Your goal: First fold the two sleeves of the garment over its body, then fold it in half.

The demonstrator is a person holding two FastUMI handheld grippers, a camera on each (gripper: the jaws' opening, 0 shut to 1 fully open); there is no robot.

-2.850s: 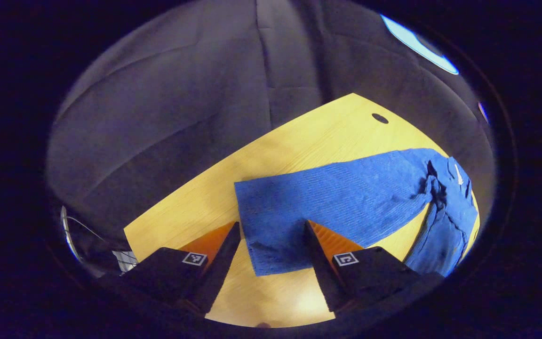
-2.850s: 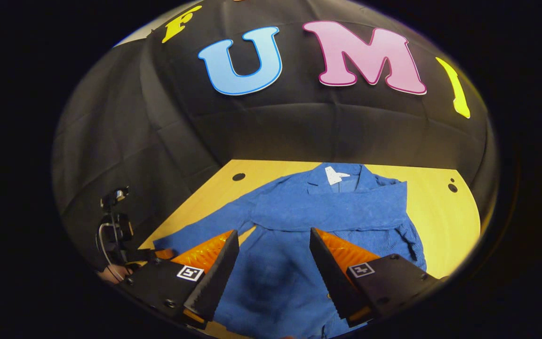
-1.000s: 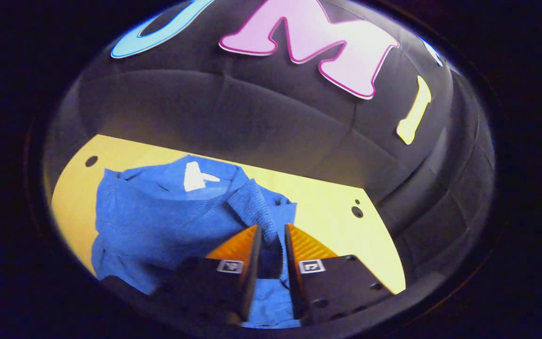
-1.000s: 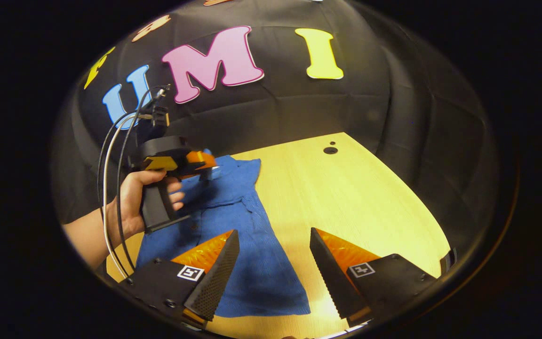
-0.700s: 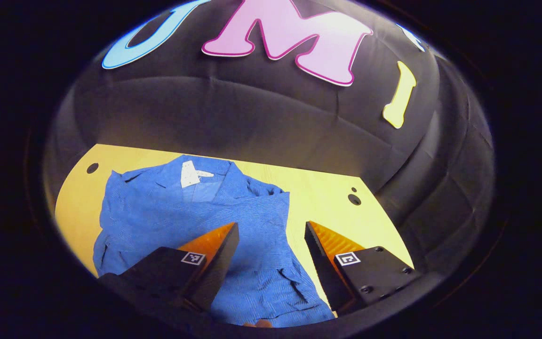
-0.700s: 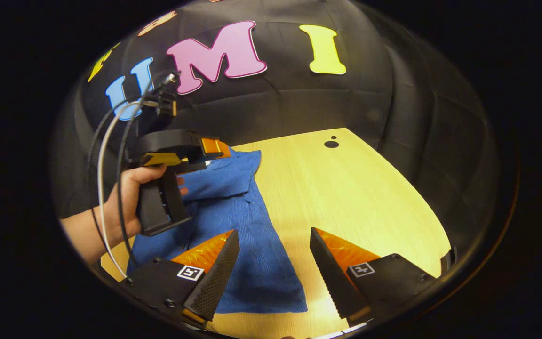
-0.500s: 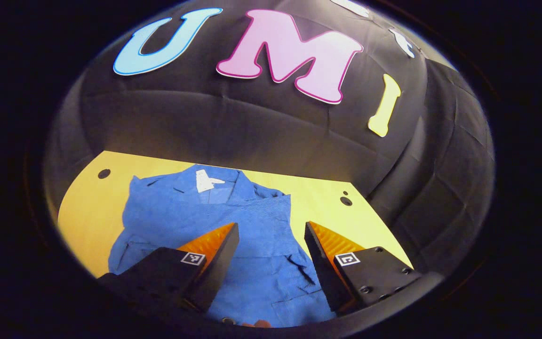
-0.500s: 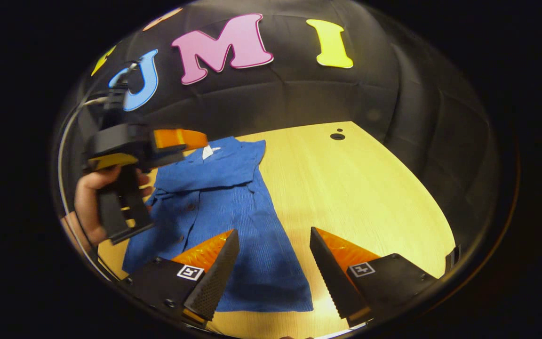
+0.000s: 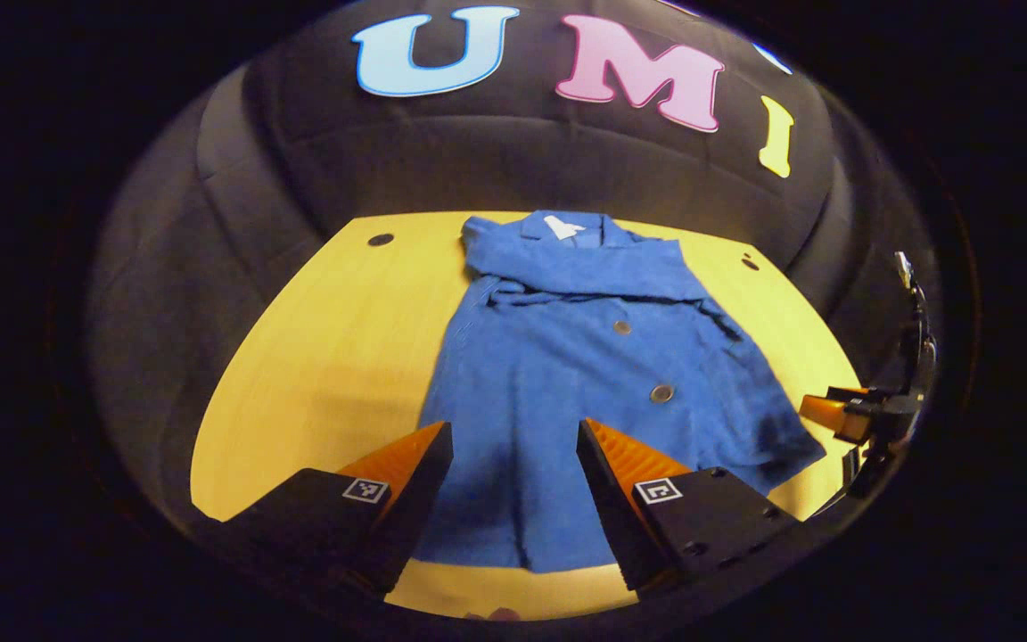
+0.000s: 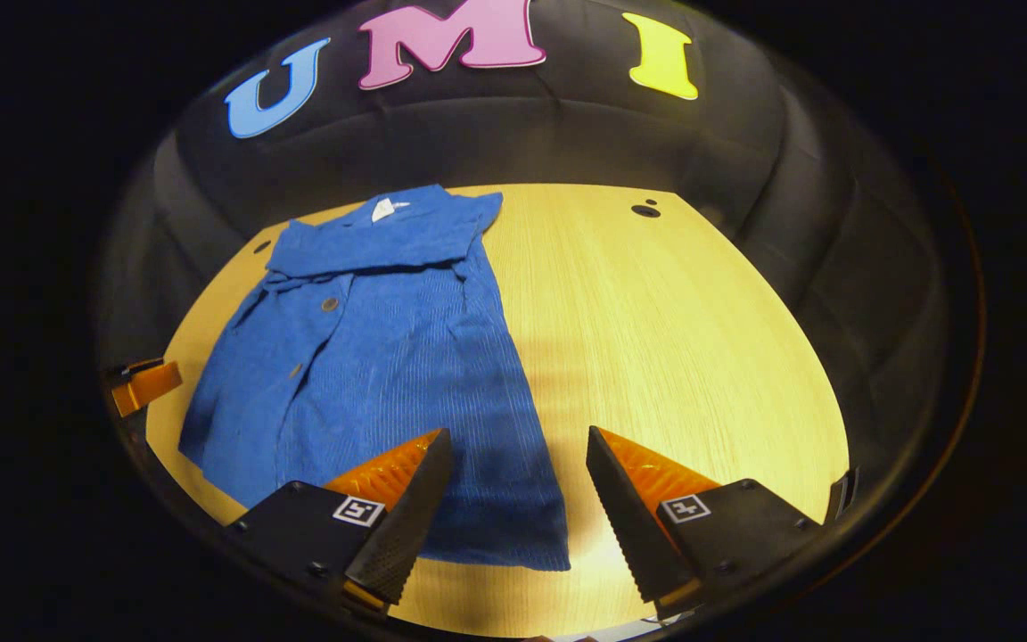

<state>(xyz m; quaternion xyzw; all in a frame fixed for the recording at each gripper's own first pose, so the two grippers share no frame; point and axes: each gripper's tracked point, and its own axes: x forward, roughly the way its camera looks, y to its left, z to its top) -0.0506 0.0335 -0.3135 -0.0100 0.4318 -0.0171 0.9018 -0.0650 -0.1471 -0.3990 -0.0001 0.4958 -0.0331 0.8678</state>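
Table [image 9: 317, 339], both tongs gaping, empty

The left gripper view looks down from above the near edge of the table [image 9: 317, 330], facing the back wall [image 9: 513, 169]. The shirt [image 9: 585, 357] sits in the middle. The right gripper view looks the same way from farther right, so the shirt [image 10: 371, 339] sits on its left. Both views share the shirt, the table [image 10: 674, 357] and the wall [image 10: 513, 143].
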